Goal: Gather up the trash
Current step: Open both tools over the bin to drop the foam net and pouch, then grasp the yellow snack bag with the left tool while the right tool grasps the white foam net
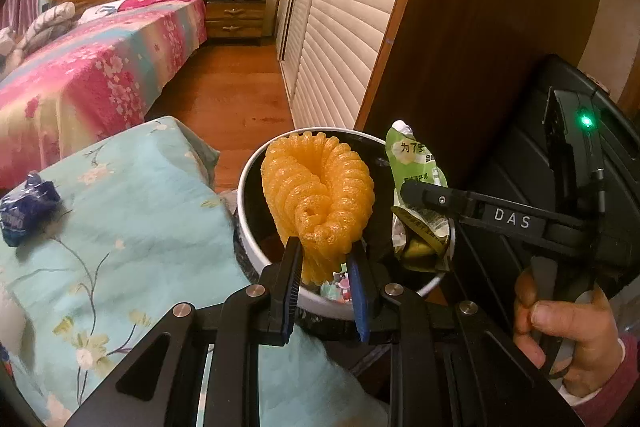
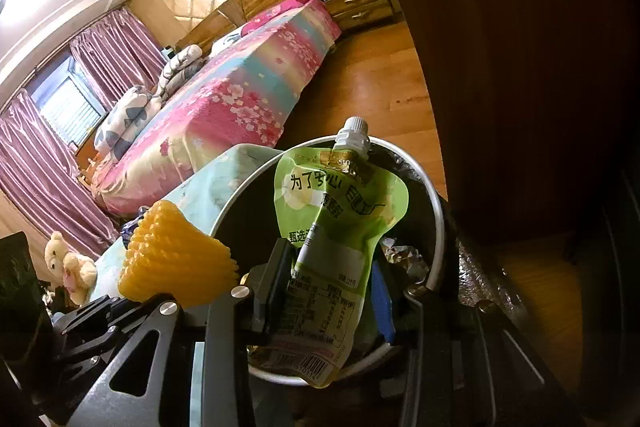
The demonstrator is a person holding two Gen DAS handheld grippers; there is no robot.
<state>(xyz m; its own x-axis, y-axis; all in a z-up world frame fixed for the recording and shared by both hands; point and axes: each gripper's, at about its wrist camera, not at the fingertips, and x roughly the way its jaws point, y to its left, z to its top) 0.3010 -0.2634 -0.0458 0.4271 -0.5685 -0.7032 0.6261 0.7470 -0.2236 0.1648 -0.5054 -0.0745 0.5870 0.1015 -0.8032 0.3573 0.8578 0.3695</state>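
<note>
My left gripper (image 1: 325, 259) is shut on an orange foam fruit net (image 1: 318, 195), held over the mouth of a white-rimmed trash bin (image 1: 246, 183) with a dark liner. My right gripper (image 2: 330, 267) is shut on a green spouted drink pouch (image 2: 340, 203), which hangs above the same bin (image 2: 438, 227). In the left wrist view the pouch (image 1: 418, 163) sits at the bin's right rim, pinched by the other gripper's fingers (image 1: 424, 195). The orange net (image 2: 176, 259) shows at the left of the right wrist view. A crumpled blue wrapper (image 1: 26, 213) lies on the light blue floral cloth (image 1: 132, 211).
Crumpled wrappers lie inside the bin (image 2: 404, 253). A dark wooden wardrobe (image 1: 472, 39) rises just right of the bin. A bed with a pink floral cover (image 1: 92, 75) stands beyond, with a nightstand (image 1: 235, 17) behind it. A hand (image 1: 568, 331) grips the right tool's handle. Plush bears (image 2: 70, 267) sit at far left.
</note>
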